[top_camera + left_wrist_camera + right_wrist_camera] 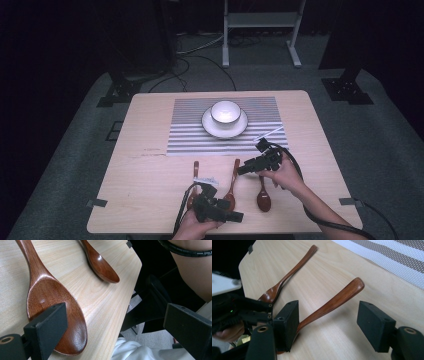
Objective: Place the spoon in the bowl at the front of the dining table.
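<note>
Right now the right gripper point(328, 326) has its black jaws spread apart, and the slim curved handle of the middle dark brown wooden spoon point(332, 302) runs up between them, closer to the jaw on the left, with no pad pressing on it. Beyond that jaw lies a second dark brown wooden spoon point(287, 275), well apart. The left gripper point(116, 325) also stands with jaws wide; the glossy bowl of the middle spoon sits just behind its near jaw on the pale wooden table point(100, 300), nothing caught between the pads. A third brown wooden spoon point(101, 263) lies farther ahead, between the two jaws' lines.
</note>
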`<state>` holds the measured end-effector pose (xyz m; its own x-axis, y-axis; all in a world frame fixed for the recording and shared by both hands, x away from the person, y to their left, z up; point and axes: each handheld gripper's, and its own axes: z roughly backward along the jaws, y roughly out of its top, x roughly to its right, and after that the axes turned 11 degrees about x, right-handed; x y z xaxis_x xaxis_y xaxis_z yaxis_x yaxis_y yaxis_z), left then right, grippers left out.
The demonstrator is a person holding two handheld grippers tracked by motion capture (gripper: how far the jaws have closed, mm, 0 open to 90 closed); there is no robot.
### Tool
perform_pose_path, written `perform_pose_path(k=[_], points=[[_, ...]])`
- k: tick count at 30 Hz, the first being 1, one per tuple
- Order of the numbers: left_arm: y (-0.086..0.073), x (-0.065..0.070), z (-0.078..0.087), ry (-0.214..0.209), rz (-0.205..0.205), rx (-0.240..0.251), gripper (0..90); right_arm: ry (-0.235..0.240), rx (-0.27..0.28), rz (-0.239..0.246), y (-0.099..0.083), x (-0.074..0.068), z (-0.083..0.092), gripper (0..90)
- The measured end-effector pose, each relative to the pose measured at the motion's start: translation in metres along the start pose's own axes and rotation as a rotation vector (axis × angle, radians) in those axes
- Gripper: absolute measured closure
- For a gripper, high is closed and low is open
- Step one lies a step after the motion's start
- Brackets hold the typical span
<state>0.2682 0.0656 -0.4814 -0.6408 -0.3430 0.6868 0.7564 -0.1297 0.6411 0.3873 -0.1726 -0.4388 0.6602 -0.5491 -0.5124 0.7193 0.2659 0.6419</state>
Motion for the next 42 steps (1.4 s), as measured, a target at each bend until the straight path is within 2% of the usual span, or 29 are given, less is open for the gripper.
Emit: perform_pose_path(k=[4,8,17,18,21,24,29,32,42], points=[[0.0,0.0,0.0,0.002,-0.003,0.003,4.1,-0.023,-0.008,-0.031,0.003,0.009,-0.009,38.7],[0.0,0.0,0.0,0.0,-0.003,0.002,4.1,-0.014,-0.015,-0.05,0.005,0.013,-0.015,40.7],[0.0,0.0,0.0,0.001,-0.004,0.002,4.1,-0.011,0.003,-0.049,0.007,0.014,-0.027,51.2],[0.0,0.0,0.0,0.0,-0.004,0.002,4.2,0.009,0.001,-0.061,0.007,0.015,-0.029,54.8],[0.0,-0.001,0.0,-0.002,-0.005,-0.002,4.2,0.01,-0.006,-0.063,0.008,0.015,-0.03,61.1],[0.0,0.0,0.0,-0.002,-0.002,0.0,4.2,0.016,-0.005,-0.068,0.009,0.016,-0.031,62.5],[0.0,-0.001,0.0,-0.002,-0.004,-0.003,4.2,0.051,0.012,-0.114,0.009,0.019,-0.032,67.3],[0.0,-0.001,0.001,-0.005,0.014,0.001,4.1,0.075,0.023,-0.139,0.01,0.02,-0.03,69.7],[0.001,-0.003,0.003,-0.005,0.023,0.009,4.1,0.133,0.046,-0.16,0.016,0.016,-0.026,76.1]])
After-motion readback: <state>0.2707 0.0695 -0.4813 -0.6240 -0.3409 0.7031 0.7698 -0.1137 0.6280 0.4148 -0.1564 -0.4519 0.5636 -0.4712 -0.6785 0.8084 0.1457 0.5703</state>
